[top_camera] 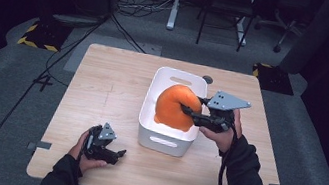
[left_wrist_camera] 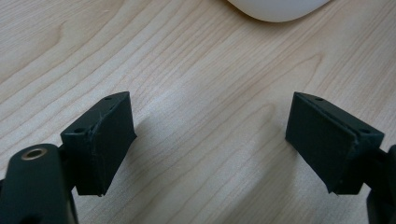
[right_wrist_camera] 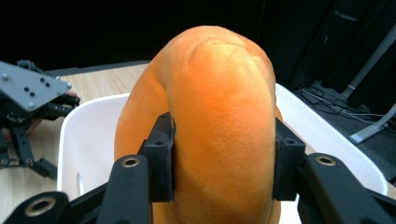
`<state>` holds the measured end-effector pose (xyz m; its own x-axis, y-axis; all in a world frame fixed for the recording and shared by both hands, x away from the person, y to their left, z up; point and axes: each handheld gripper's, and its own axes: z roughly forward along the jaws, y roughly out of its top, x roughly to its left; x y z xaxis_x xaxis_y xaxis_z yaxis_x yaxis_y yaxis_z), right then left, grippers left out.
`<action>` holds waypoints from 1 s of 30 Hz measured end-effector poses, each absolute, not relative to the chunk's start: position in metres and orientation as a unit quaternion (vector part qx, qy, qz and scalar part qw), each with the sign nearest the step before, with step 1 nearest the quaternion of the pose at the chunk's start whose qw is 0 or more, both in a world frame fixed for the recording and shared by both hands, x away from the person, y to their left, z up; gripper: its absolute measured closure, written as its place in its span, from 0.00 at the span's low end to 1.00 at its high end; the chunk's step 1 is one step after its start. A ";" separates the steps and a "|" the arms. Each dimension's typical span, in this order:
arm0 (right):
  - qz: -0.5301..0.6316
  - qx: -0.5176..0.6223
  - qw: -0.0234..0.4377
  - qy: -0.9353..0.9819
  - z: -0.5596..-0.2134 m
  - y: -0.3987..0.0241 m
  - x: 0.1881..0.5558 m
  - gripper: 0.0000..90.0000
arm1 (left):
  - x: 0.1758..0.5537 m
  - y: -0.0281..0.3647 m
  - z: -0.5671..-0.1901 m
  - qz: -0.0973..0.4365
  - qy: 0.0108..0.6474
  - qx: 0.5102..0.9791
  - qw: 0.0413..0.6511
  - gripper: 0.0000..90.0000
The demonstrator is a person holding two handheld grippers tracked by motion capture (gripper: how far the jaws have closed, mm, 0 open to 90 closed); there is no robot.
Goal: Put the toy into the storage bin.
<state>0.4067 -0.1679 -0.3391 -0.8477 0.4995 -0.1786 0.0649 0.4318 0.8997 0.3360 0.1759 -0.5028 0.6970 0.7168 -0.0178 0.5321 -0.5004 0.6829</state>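
An orange plush ring [top_camera: 173, 105] stands on edge in the white bin [top_camera: 164, 143], rising above its rim. My right gripper [top_camera: 188, 114] comes in from the right and is shut on the ring's near side. In the right gripper view both pads press into the soft orange ring [right_wrist_camera: 219, 93] over the bin [right_wrist_camera: 84, 126]. My left gripper [top_camera: 117, 155] rests on the wooden table near the front left, open. The left gripper view shows its jaws [left_wrist_camera: 210, 135] wide apart over bare wood, with the bin's corner [left_wrist_camera: 275, 9] beyond them.
The wooden table [top_camera: 102, 87] has free room to the left of the bin and along the front edge. Cables, floor plates with hazard tape and chair legs lie on the grey floor behind. The left gripper [right_wrist_camera: 28, 107] is at the left in the right gripper view.
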 end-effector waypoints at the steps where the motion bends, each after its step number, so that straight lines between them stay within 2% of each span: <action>1: 0.501 0.176 0.212 0.820 -0.340 -0.167 0.406 0.59 | 0.336 0.176 -0.503 0.134 0.365 0.855 0.341 0.18; 30: 0.430 0.152 0.171 0.874 -0.359 -0.160 0.412 0.52 | 0.336 0.176 -0.503 0.134 0.366 0.856 0.341 0.18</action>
<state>0.4116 -0.1597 -0.3593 -0.8955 0.4126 -0.1671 0.1195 0.5845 0.8025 0.3359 0.1759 -0.5027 0.6967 0.7171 -0.0197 0.5342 -0.5003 0.6814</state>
